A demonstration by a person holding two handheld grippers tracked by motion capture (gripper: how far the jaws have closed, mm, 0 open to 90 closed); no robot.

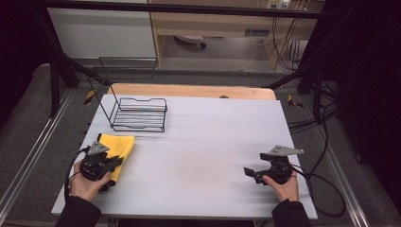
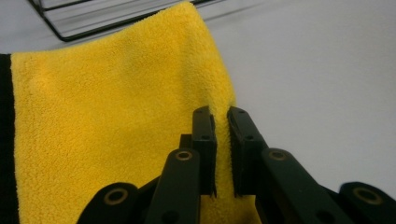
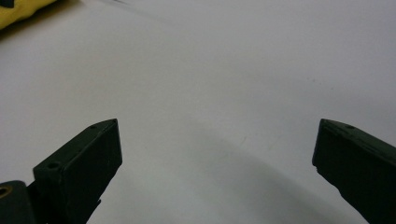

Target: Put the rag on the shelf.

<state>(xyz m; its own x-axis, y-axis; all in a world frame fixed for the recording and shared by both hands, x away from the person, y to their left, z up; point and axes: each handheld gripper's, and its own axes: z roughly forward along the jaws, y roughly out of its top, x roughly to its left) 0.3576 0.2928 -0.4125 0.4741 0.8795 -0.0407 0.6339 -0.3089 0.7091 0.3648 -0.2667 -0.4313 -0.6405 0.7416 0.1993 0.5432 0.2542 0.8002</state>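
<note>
Yellow fleecy cloth [image 2: 116,116] is lying at the near left of the white table [image 1: 203,156], just in front of the black wire rack [image 1: 139,115] and apart from it. The left gripper [image 1: 115,161] is pinching the cloth's right-hand edge: in the left gripper view a ridge of the pile is standing up between the two black jaws, which are closed tight on it. The rest of the cloth is spreading flat toward the rack, with a dark band running along its far side in that view.

Across the table, well apart from the cloth, the right gripper [image 3: 215,154] is sitting low over bare tabletop with its jaws spread wide and nothing between them; the person's hand is resting behind it.

To my eye the grasp is the step in hand, and the cloth is not yet lifted. The next move is probably calling for a steady raise so the pinched edge is not slipping out, and for the idle gripper to be coming across to take a second edge if the cloth is to be spread or hung on the rack
</note>
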